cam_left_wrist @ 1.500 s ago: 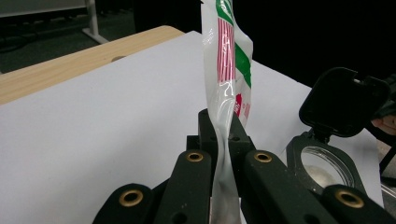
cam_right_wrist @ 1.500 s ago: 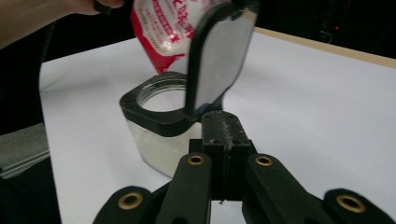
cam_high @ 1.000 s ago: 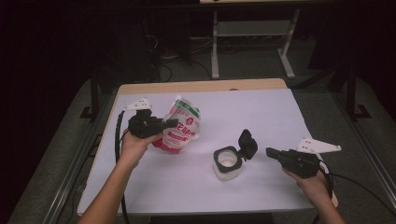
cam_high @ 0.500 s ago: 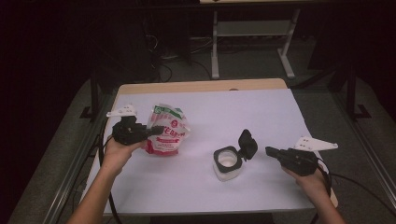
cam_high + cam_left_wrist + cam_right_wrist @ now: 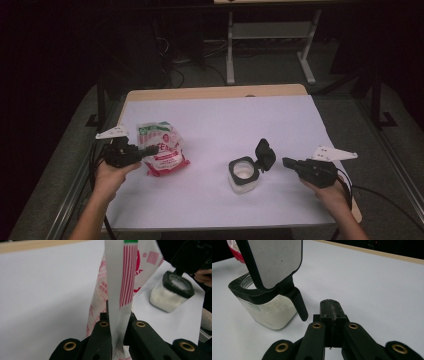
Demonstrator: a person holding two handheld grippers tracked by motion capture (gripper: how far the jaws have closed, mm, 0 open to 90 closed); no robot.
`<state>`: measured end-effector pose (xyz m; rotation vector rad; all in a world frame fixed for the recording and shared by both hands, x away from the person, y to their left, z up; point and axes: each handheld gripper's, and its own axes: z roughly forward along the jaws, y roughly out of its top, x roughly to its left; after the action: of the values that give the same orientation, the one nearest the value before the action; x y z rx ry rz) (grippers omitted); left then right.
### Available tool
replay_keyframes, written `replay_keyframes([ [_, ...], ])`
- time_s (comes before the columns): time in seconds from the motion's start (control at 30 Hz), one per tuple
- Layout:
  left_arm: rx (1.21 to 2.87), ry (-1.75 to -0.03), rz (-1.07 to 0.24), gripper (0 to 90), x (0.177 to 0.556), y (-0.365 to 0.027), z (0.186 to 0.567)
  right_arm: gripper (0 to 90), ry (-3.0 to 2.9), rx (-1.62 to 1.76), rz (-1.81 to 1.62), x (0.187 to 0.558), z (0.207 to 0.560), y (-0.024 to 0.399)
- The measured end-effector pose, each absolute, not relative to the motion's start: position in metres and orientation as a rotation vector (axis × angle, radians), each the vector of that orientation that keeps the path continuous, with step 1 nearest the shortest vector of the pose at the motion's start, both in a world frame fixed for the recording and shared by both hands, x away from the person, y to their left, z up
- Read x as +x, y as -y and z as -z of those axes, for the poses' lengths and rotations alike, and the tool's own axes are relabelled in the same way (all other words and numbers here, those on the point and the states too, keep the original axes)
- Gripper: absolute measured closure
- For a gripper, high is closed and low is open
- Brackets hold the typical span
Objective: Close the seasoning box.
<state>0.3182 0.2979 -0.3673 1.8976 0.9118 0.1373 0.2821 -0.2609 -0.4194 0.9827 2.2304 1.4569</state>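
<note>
Bag (image 5: 161,153) print is too blurred to read; its top is cut off in the left gripper view, its lower end hidden behind the fingers. Since a second ago the bag has come down from a raised tilt near the table middle to the table's (image 5: 210,120) left side, resting there. It is a white pouch with red stripes and a green band, crumpled. Left gripper (image 5: 144,151) fingers pinch the bag's flat edge seam (image 5: 117,322). Right gripper (image 5: 289,162): fingers pressed together on nothing, just beside the open-lidded jar (image 5: 243,175) of white powder, its black lid (image 5: 274,260) flipped up.
</note>
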Motion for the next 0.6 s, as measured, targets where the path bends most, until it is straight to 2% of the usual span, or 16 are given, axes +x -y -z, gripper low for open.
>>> replay_keyframes([
  [0.2,1.893,-0.957,-0.129,89.9,0.311,-0.312,0.381,90.0,-2.238,0.984,-1.449,0.283,0.420,0.259],
  [0.6,1.891,-0.912,-0.141,87.5,0.303,-0.317,0.386,90.0,-2.243,0.984,-1.450,0.283,0.422,0.258],
])
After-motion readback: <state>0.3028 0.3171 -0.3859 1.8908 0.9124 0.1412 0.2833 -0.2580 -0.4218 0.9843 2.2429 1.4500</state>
